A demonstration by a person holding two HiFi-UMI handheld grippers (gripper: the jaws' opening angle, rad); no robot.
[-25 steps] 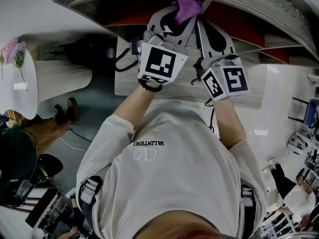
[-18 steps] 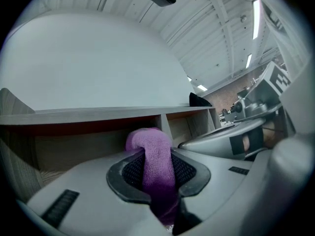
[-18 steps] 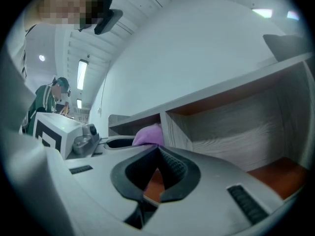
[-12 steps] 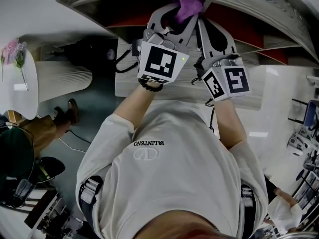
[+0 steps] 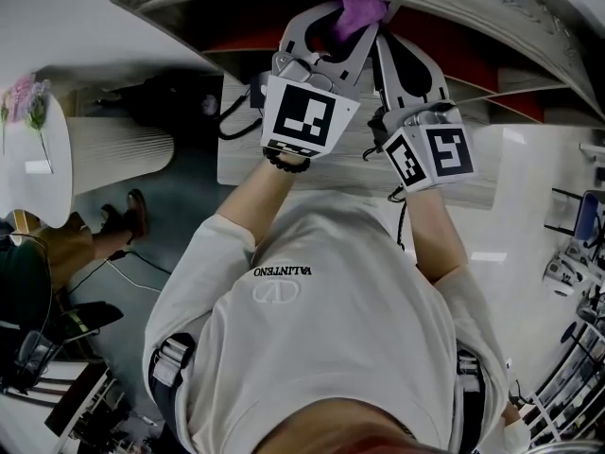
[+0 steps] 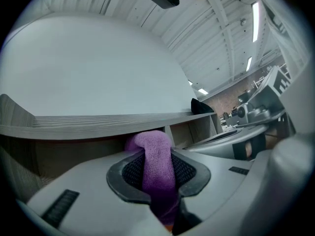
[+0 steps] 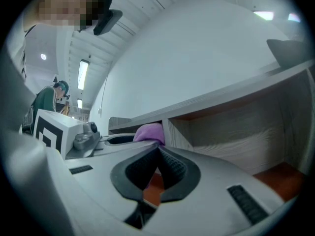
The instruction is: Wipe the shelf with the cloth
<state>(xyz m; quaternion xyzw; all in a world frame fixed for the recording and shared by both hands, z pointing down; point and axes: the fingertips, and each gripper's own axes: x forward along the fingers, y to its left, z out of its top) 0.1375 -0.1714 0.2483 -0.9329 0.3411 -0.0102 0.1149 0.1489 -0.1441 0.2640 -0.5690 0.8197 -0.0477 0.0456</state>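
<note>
Cloth [image 6: 149, 142] is sitting pinched in the left hand-held gripper [image 6: 157, 167], its bunched end poking up at the shelf [image 6: 88, 123] so fabric, not jaw, likely meets wood. The right hand-held gripper [image 7: 158, 150] is hovering alongside, jaws together, gripping nothing.

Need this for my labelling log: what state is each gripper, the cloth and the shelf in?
left gripper: shut on the cloth.
right gripper: shut, nothing between its jaws.
cloth: bunched, pinched between the left gripper's pads.
shelf: open-fronted, split by a divider.
</note>
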